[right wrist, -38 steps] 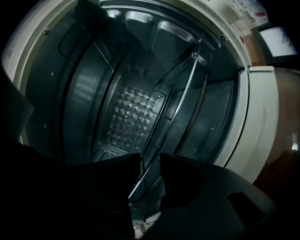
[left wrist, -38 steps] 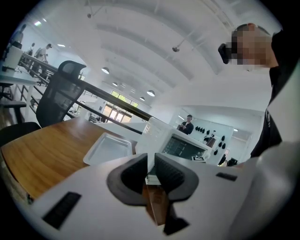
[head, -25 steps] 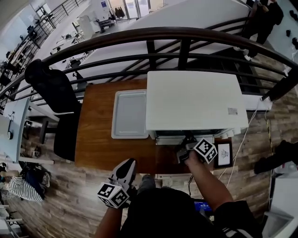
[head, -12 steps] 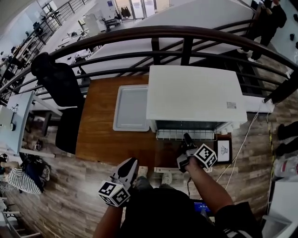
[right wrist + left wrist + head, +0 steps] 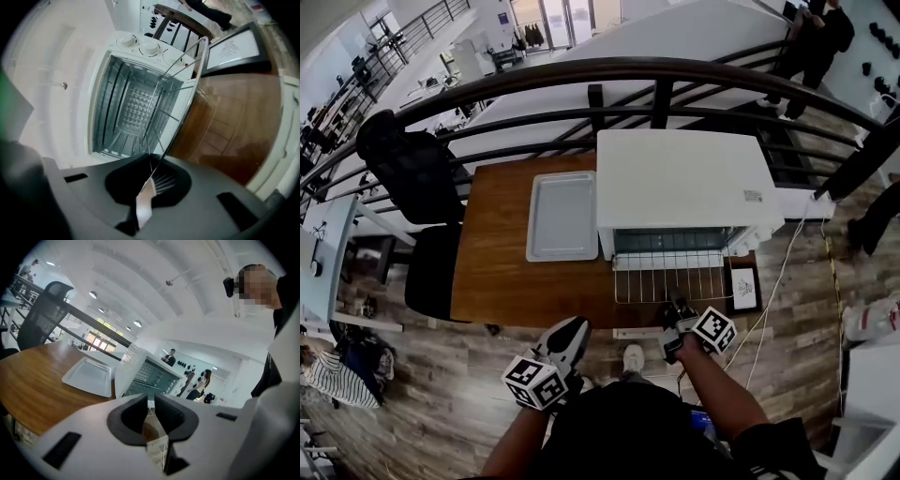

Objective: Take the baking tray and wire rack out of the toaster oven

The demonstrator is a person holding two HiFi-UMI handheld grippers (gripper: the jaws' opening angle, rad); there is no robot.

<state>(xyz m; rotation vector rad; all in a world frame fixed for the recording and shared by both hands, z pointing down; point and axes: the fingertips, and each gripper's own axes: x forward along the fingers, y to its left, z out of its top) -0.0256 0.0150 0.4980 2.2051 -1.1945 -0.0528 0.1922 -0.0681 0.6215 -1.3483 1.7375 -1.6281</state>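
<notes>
Wooden table (image 5: 492,272) beside the railing holds the work. The right gripper (image 5: 677,306) is clamped on the front wire of the wire rack (image 5: 670,277) and has drawn back toward the person over the last second. The rack barely showed at the toaster oven (image 5: 684,178) a second ago; now most of it juts out, its rear edge seemingly still at the mouth. The baking tray (image 5: 563,216) already lies on the table just left of the oven. The left gripper (image 5: 570,330) hangs off the table's near edge, jaws nearly together and holding nothing. Only the rack's last stretch seems left.
</notes>
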